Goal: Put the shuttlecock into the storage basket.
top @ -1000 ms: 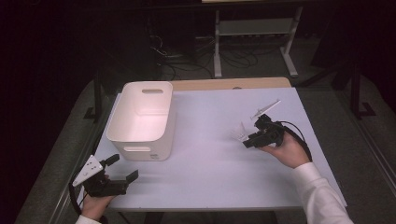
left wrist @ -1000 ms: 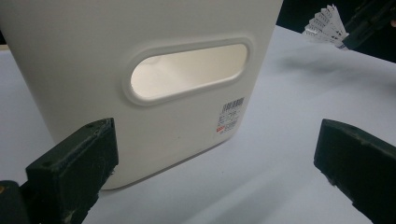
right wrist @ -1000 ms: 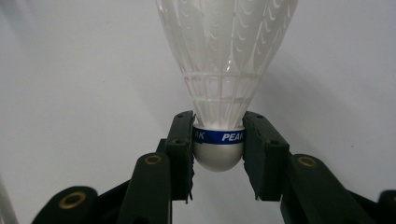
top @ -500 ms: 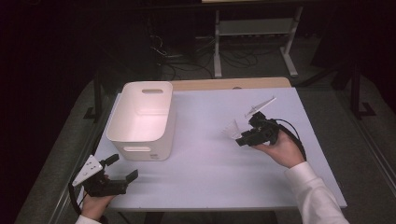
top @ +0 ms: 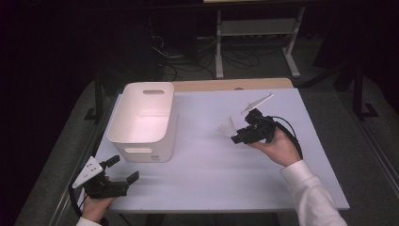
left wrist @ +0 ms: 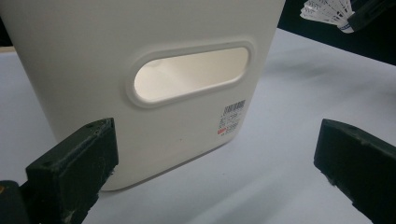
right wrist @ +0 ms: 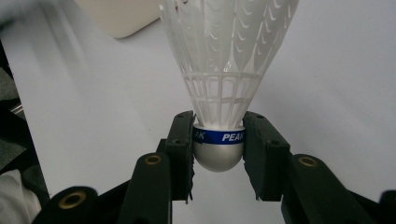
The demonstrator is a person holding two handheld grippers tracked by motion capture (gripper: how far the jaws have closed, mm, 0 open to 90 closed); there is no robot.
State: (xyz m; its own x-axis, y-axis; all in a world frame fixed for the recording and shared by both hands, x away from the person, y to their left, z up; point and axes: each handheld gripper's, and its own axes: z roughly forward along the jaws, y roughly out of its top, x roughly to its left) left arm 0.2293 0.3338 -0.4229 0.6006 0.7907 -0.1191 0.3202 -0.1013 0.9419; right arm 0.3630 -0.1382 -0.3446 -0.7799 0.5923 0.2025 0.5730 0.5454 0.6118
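A white shuttlecock point(right wrist: 219, 84) with a blue band and a silver-grey head sits between the jaws of my right gripper point(right wrist: 218, 151), which is shut on its head. In the high view the right gripper point(top: 239, 133) hovers right of centre over the table, the shuttlecock point(top: 227, 126) pointing left toward the white bin point(top: 143, 120). My left gripper point(top: 123, 170) stays at the table's front left corner, open and holding nothing. In the left gripper view its jaws stand wide apart before the bin's near wall point(left wrist: 154, 74), and the shuttlecock point(left wrist: 327, 10) shows at the top right.
The white tabletop point(top: 207, 169) stretches between bin and right hand. A small white strip point(top: 258, 102) lies near the table's far edge. A wooden board point(top: 226, 84) borders the back. Metal shelf legs point(top: 219, 47) and cables stand on the dark floor beyond.
My right gripper has moved left and slightly up with the shuttlecock, nearer the bin. The left gripper has kept still.
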